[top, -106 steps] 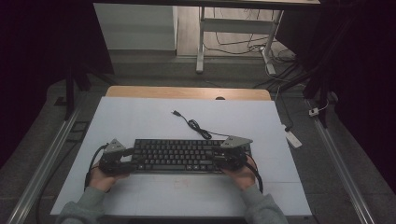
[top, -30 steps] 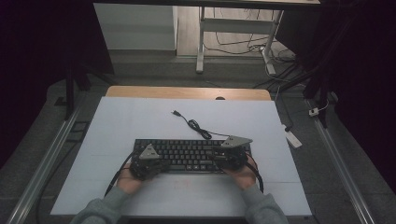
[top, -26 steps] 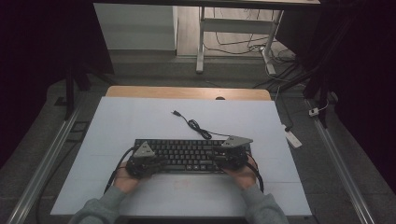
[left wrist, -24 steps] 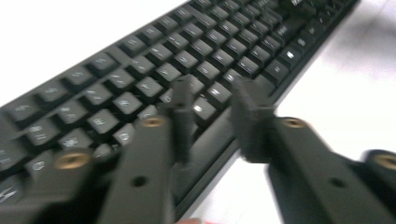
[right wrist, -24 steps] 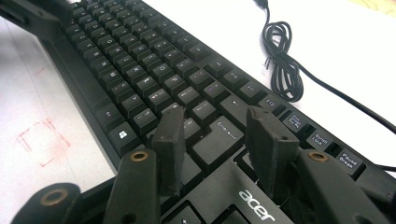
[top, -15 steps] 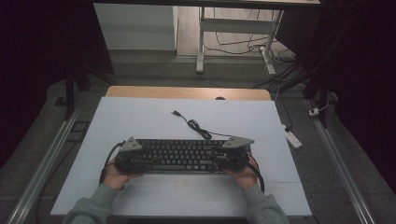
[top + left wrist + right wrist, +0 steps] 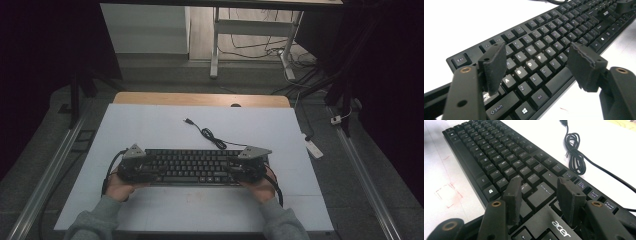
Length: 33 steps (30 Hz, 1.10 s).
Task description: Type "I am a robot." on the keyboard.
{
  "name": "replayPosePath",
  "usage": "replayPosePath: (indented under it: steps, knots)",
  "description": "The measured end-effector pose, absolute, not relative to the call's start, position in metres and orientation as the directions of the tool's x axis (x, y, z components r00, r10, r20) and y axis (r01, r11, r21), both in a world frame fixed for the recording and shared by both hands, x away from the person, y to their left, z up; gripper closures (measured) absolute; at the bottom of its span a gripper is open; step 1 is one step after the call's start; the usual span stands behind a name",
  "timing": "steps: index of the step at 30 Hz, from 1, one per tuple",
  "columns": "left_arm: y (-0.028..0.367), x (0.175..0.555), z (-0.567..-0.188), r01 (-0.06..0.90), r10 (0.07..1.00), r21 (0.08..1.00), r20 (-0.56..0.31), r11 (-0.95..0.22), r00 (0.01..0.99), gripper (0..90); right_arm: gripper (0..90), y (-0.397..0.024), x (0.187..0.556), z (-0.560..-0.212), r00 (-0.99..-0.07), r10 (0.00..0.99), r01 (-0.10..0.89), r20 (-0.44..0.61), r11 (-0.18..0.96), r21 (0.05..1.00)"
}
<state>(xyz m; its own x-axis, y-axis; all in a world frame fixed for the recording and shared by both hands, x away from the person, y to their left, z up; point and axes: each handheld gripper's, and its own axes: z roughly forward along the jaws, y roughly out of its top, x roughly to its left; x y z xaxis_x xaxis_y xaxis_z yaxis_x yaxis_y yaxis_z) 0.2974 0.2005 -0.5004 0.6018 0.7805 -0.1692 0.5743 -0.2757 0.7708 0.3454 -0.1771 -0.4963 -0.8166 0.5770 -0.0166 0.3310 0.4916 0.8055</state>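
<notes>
A black keyboard (image 7: 195, 167) lies flat on the white table top, its keys facing up (image 7: 541, 55) (image 7: 506, 157). My left gripper (image 7: 149, 168) (image 7: 536, 53) is over its left end, above the A, S and D keys. Its jaws have just been opening and now stand wide apart with nothing pressed between the pads. My right gripper (image 7: 236, 170) (image 7: 539, 185) is over the right end by the Enter key. Its jaws have been opening a little and press on nothing. The keyboard's cable (image 7: 207, 134) (image 7: 574, 155) coils behind it.
The white table top (image 7: 150, 125) has free room behind and to both sides of the keyboard. Faint red marks (image 7: 447, 192) lie on it near the front edge. A white power strip (image 7: 314, 147) lies on the floor to the right, and metal rails (image 7: 50, 170) flank the table.
My left gripper has slid left along the keyboard, from inside its left half out to its left end. The right gripper and the keyboard have stayed put.
</notes>
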Motion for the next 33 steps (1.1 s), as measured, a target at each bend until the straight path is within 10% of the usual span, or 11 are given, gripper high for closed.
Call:
replayPosePath:
  steps: [33]
  knots:
    - [0.211,0.311,-0.517,0.622,0.826,0.714,-0.110,-0.322,0.553,88.9,54.5,-0.176,0.346,-0.497,-0.814,0.580,0.332,-0.023,0.499,0.801]
